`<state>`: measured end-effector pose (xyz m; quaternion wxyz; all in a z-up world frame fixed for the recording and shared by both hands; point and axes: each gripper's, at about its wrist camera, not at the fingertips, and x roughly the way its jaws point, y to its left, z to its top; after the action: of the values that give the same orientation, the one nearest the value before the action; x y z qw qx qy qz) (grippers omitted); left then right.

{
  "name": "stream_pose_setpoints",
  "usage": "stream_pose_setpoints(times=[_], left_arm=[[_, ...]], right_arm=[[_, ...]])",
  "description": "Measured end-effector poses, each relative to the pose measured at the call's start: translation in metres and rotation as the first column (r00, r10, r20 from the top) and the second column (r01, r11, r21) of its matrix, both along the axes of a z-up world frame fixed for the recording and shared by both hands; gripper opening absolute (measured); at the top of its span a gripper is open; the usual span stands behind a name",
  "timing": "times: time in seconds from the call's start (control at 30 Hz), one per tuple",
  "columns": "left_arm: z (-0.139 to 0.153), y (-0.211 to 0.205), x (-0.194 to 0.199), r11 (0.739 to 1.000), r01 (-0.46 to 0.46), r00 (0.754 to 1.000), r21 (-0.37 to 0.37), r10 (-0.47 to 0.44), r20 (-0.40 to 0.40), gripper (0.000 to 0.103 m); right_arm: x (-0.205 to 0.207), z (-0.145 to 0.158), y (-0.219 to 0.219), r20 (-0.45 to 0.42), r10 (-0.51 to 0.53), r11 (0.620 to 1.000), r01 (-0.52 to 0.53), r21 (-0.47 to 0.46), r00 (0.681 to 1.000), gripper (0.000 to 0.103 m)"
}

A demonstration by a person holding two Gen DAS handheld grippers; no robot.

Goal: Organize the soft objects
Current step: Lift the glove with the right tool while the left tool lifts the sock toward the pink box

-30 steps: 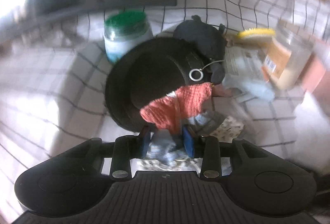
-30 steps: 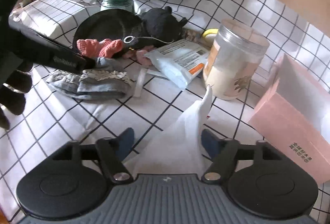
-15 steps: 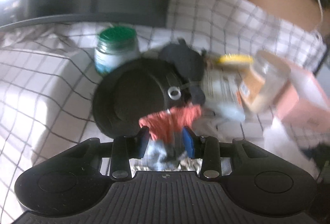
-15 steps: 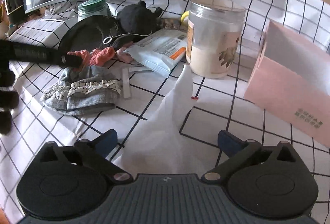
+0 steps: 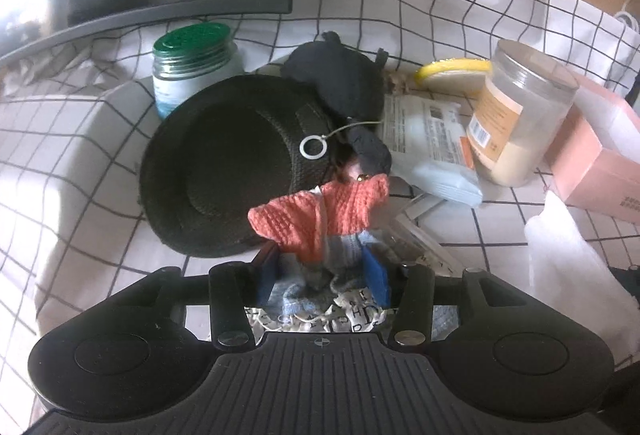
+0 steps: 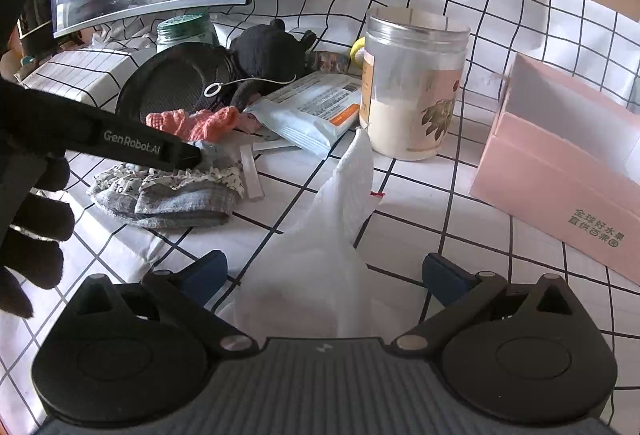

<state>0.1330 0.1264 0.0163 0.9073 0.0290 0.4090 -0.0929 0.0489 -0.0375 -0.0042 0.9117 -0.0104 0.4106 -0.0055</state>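
Left tool (image 5: pixel 322 273) grips the orange knit (image 5: pixel 320 221) between its fingers.

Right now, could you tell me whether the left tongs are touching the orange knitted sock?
Touching. The left wrist view shows the orange knitted sock dropping between the blue pads of the left tongs, pressed against them.

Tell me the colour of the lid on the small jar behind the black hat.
Green; the lid shows best in the left wrist view.
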Motion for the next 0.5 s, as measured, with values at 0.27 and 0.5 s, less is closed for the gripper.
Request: stream_pose_setpoints(times=[0.27,0.5], left_arm=[[-0.001,-0.0002,0.0043,1.0,-0.002,1.0,0.023,0.002,-0.005,0.055],[-0.0033,0.0002,-0.0013,1.0,-0.007,1.0,0.021,0.006,0.031,0.053]], right_arm=[[-0.0025,-0.001,-0.0001,0.007,0.002,1.0,-0.002,0.001,1.0,0.103],[-0.0038,-0.0008,-0.0015,0.009,0.012,1.0,-0.012,0.005,1.0,0.103]])
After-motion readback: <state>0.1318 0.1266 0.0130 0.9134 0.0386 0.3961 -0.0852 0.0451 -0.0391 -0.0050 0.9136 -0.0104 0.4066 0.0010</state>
